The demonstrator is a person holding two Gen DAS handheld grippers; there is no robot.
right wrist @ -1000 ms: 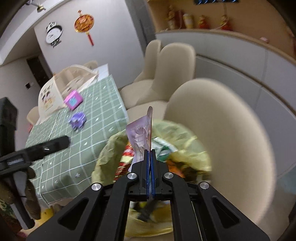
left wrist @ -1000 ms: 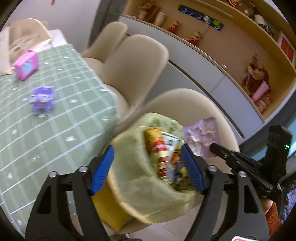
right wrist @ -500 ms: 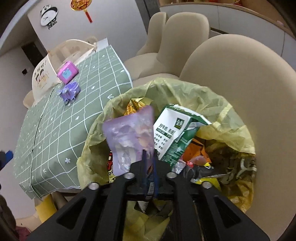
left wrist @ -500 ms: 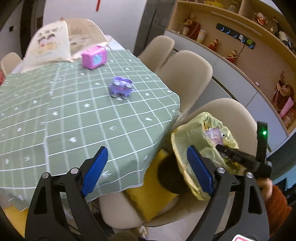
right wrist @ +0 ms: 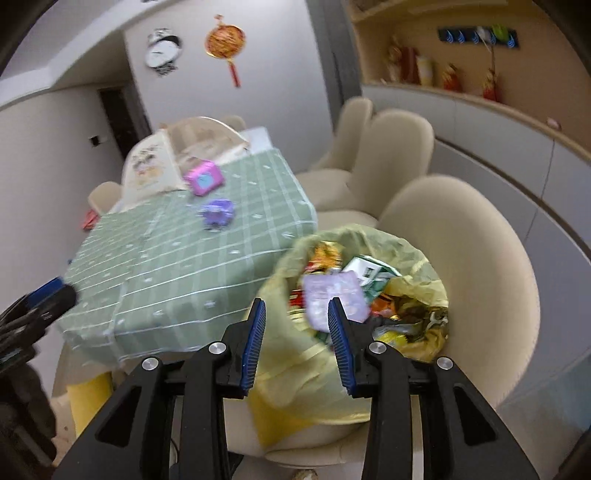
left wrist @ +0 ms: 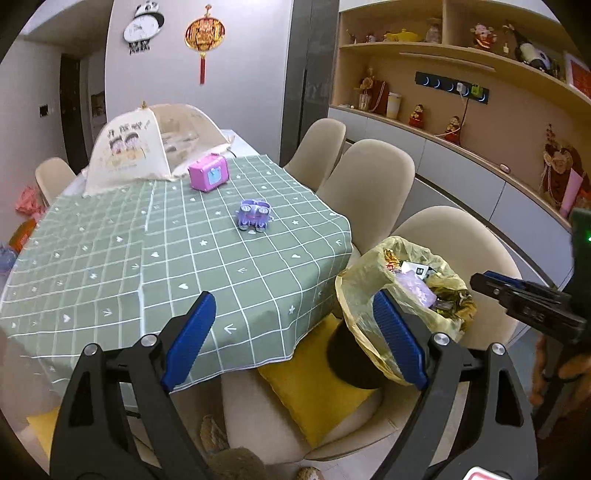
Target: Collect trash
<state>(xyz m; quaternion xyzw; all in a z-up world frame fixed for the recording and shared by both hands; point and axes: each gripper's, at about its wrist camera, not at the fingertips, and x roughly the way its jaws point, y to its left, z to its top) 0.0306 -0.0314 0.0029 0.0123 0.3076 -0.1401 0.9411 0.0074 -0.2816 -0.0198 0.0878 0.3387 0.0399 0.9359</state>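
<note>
Tabletop (left wrist: 110,258): covered with a green checked cloth; no loose wrapper shows on it in either view.
Chair (right wrist: 461,236): beige, pushed near the tabletop edge; the bin stands on its seat, beside a yellow cushion (left wrist: 314,384).
Trash bin (left wrist: 351,358): dark body lined with a yellow bag (left wrist: 358,291), full almost to the rim with wrappers.
Food cover (left wrist: 129,147): mesh tent at the far end, with a cartoon print and some characters too small to read.
Purple packet (right wrist: 334,295): the task's thing; it lies on top of the pile inside the bag, free of both grippers.
Green-white carton (right wrist: 369,273): in the bag just behind the packet; its print is blurred here and I cannot read it.
Pink toy case (left wrist: 208,173) and purple toy (left wrist: 253,214): on the cloth, well apart from the bin; I judge they are not trash.
Right gripper (right wrist: 297,325): above the near rim of the bag, jaws spread, holding nothing.
Left gripper (left wrist: 291,339): over the tabletop edge, jaws spread wide and empty.
Risk one: the bin is very full, so the packet can slide off the heap to the floor if the bag is touched.
Risk two: the bin rests on a soft seat; a push from a gripper could tip it.
Risk three: a toy could be mistaken for trash.
Clock (left wrist: 142,27): panda shape on the wall; the letters under it are unreadable.
</note>
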